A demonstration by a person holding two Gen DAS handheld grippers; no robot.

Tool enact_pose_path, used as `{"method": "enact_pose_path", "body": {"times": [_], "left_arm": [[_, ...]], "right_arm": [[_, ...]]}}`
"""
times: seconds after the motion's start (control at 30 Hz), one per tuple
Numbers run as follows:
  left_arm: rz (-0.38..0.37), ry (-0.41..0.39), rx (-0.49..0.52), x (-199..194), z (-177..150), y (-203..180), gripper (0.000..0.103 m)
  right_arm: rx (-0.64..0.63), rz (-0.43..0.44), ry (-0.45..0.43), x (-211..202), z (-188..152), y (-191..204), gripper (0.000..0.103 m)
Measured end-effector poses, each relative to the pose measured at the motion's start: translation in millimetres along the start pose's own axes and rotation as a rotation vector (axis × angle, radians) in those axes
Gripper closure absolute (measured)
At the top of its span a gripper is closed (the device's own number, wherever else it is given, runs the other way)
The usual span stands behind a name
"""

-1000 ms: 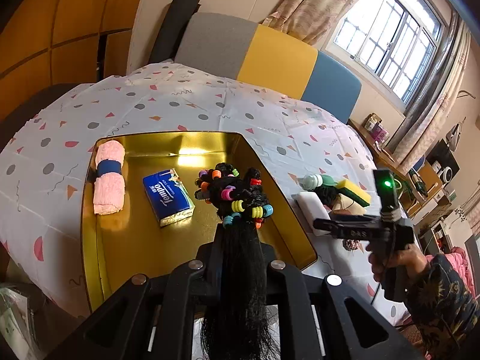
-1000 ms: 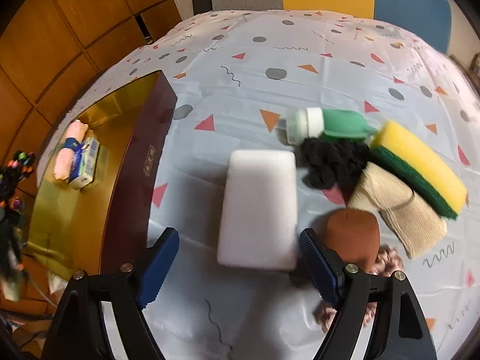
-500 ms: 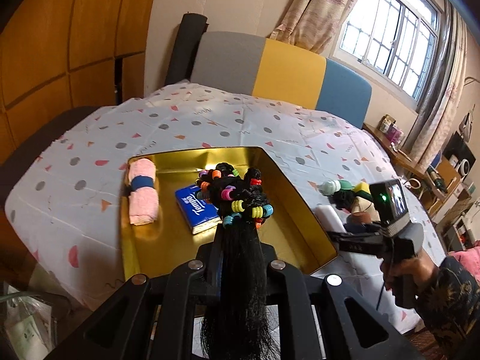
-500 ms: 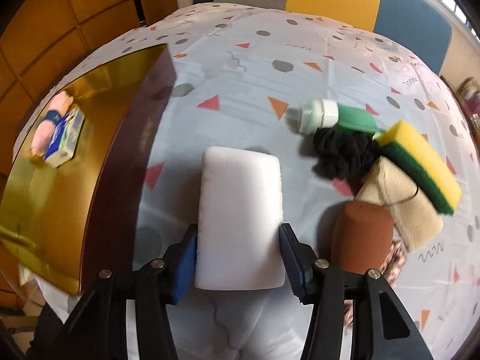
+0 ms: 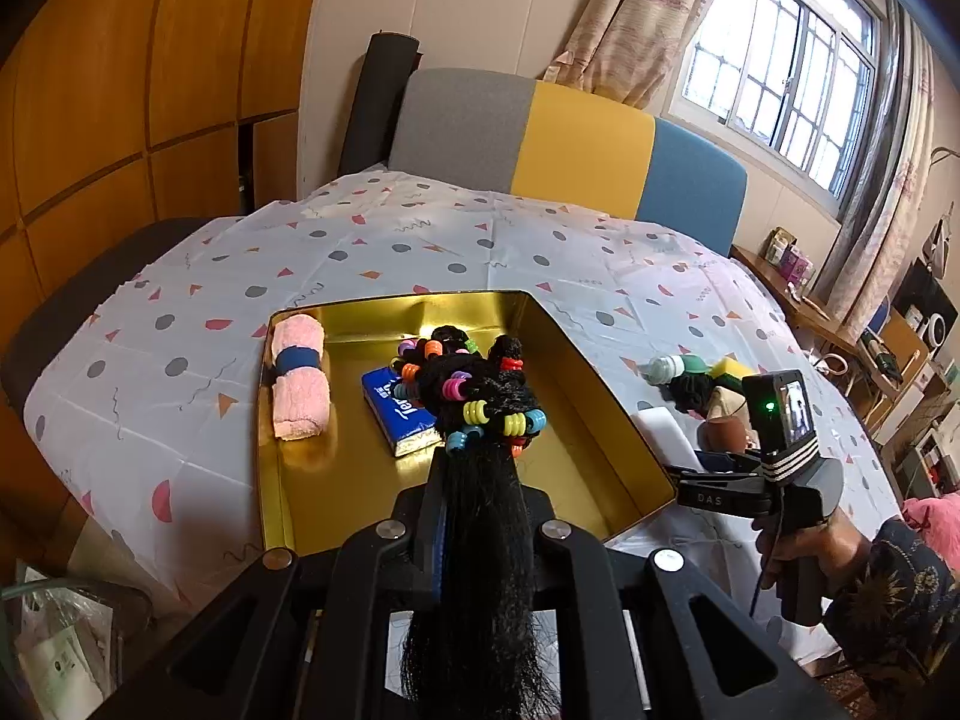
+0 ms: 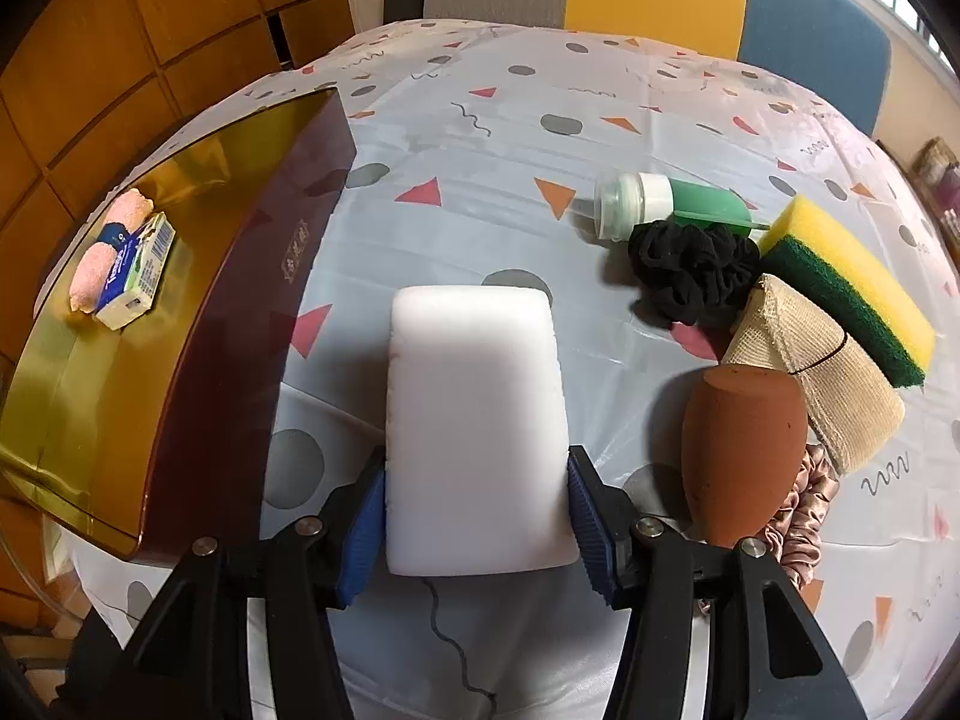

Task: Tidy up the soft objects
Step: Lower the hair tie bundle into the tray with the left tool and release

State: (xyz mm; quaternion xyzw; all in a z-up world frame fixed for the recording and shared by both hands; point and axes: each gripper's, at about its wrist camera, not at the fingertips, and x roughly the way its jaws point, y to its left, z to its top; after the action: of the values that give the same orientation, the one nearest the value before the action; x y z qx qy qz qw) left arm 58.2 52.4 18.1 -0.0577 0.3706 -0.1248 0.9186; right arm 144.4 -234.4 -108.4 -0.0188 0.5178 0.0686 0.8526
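Observation:
My left gripper [image 5: 475,495] is shut on a black hairpiece [image 5: 474,396] strung with coloured beads, held above the gold tray [image 5: 336,480]. A rolled pink towel [image 5: 298,384] and a blue tissue pack [image 5: 396,414] lie in that tray. In the right wrist view my right gripper [image 6: 476,516] has its blue pads pressed on both long sides of a white sponge block [image 6: 474,420], which rests on the patterned tablecloth just right of the tray's dark outer wall [image 6: 252,312]. The right gripper [image 5: 690,474] also shows in the left wrist view, held by a hand beside the tray.
Right of the white sponge lie a brown egg-shaped makeup sponge [image 6: 741,450], a beige mesh cloth [image 6: 816,372], a yellow-green scouring sponge [image 6: 852,276], a black scrunchie [image 6: 690,276], a green bottle [image 6: 672,204] and a pink satin scrunchie [image 6: 804,516]. A chair stands at the table's far side.
The right jaws went from wide apart to closed on the white sponge's sides. The left gripper drew back and up a little from the tray, still holding the hairpiece.

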Motion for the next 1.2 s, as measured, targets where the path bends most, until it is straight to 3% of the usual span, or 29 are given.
{"method": "enact_pose_path", "body": {"times": [0.17, 0.3, 0.47, 0.6, 0.73, 0.9, 1.0, 1.2], "left_arm": [[-0.024, 0.029, -0.040, 6.8, -3.0, 6.6, 0.092], [-0.089, 0.058, -0.155, 13.7, -1.2, 25.7, 0.092], [-0.119, 0.038, -0.272, 20.2, 15.1, 47.8, 0.092], [-0.113, 0.018, -0.306, 33.2, 31.8, 52.7, 0.092], [-0.060, 0.022, -0.322, 50.4, 36.8, 58.5, 0.091], [0.033, 0.087, -0.301, 74.5, 24.6, 65.2, 0.091], [0.090, 0.126, -0.238, 88.6, 15.3, 66.4, 0.085], [0.134, 0.155, -0.235, 95.3, 2.2, 76.5, 0.072]], "right_arm": [[-0.006, 0.004, 0.003, 0.3, 0.3, 0.0, 0.046], [-0.018, 0.002, -0.025, -0.8, -3.9, 0.6, 0.046], [-0.017, 0.007, -0.054, -2.2, -8.3, -0.1, 0.046], [-0.015, 0.015, -0.076, -4.0, -11.6, -1.4, 0.046], [-0.018, 0.019, -0.091, -4.4, -13.4, -1.8, 0.046], [-0.016, 0.022, -0.100, -4.3, -13.9, -1.7, 0.046], [-0.015, 0.020, -0.101, -4.4, -14.4, -1.2, 0.046], [-0.015, 0.013, -0.096, -4.3, -13.7, -0.1, 0.046]]}}
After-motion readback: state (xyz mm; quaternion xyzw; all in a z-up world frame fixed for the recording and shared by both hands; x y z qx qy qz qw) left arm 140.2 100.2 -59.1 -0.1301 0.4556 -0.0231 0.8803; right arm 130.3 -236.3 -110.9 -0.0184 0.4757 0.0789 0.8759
